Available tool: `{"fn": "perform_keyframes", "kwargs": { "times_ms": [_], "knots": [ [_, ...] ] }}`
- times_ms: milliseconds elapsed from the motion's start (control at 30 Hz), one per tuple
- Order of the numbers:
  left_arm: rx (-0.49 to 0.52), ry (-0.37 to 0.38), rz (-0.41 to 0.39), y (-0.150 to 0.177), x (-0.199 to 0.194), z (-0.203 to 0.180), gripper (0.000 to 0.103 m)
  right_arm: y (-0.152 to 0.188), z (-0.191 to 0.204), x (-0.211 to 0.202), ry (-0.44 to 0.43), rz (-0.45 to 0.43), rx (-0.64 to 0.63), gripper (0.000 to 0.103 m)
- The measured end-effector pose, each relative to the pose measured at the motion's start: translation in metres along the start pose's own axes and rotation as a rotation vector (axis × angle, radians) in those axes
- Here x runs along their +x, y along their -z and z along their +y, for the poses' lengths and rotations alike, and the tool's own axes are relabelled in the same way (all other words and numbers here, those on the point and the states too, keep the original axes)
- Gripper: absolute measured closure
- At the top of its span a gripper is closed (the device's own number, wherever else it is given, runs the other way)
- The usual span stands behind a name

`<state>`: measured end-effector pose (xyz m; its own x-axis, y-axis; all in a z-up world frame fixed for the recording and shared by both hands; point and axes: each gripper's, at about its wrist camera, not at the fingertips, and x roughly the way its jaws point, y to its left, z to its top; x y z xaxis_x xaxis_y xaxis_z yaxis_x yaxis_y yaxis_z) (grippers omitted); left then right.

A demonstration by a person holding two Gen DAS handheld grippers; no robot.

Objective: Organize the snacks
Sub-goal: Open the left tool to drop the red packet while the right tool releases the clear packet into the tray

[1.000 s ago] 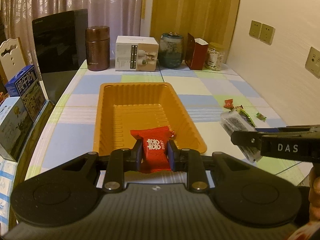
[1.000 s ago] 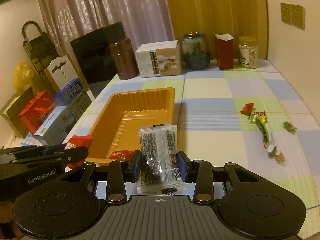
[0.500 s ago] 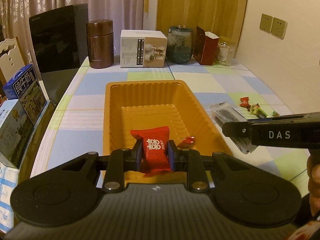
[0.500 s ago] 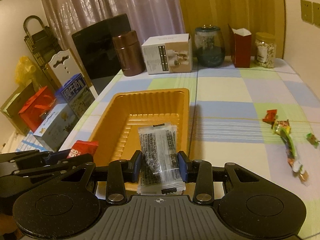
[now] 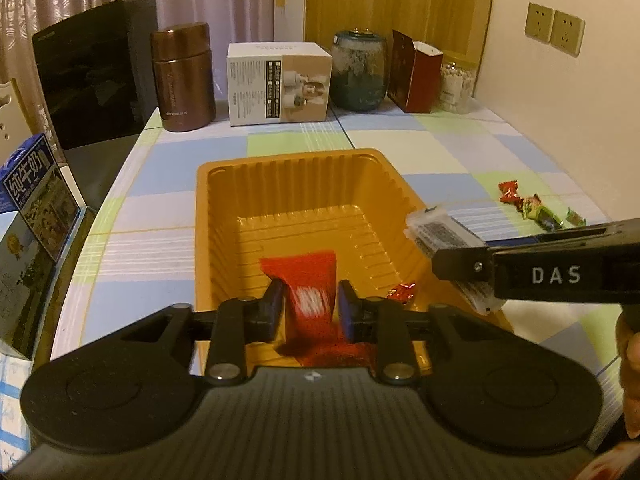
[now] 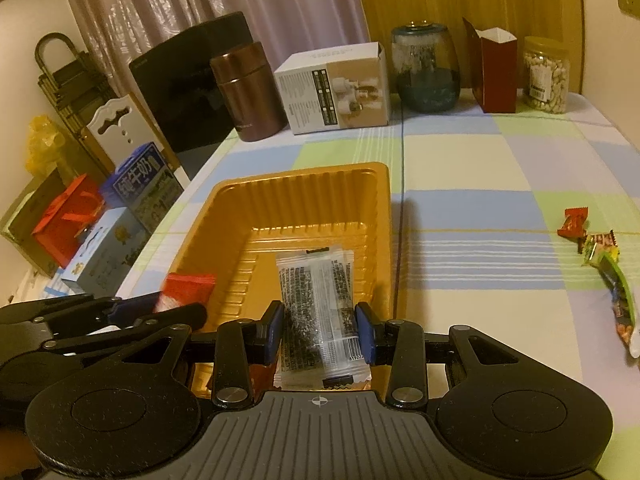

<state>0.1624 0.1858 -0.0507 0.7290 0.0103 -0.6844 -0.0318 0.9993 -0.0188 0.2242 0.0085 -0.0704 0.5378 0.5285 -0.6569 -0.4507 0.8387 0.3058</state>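
A: The left gripper (image 5: 310, 306) is over the near end of the orange tray (image 5: 208, 216), and its jaws are opening. The red candy packet (image 5: 308, 280) between them is blurred, apparently already slipping free

B: Then hold that hand low and level until the packet lies flat on the tray floor, near the small red foil sweet (image 5: 404, 291). And the right?

A: The right gripper (image 6: 320, 330) is clamped on the clear seaweed-like snack packet (image 6: 316, 292), hanging above the tray's right side. I'd move it further in before letting go, so it clears the wall

B: Any writing?

A: "DAS" on the right tool's side, "GenRobot" not legible here. The blue carton (image 5: 36, 188) reads 纯牛奶. Loose candies (image 6: 600, 256) wait on the checked tablecloth (image 6: 480, 160)
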Motion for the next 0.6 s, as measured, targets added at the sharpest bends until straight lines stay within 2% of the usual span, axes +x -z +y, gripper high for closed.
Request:
{"fn": "perform_keyframes", "kwargs": {
  "times_ms": [33,600],
  "knots": [
    [0.005,-0.004,0.0,0.001,0.001,0.0,0.064,0.0,0.0,0.001,0.0,0.001,0.003,0.064],
    [-0.077,-0.031,-0.013,0.015,-0.03,0.017,0.064,0.0,0.01,-0.003,-0.013,-0.007,0.011,0.064]
  ]
}}
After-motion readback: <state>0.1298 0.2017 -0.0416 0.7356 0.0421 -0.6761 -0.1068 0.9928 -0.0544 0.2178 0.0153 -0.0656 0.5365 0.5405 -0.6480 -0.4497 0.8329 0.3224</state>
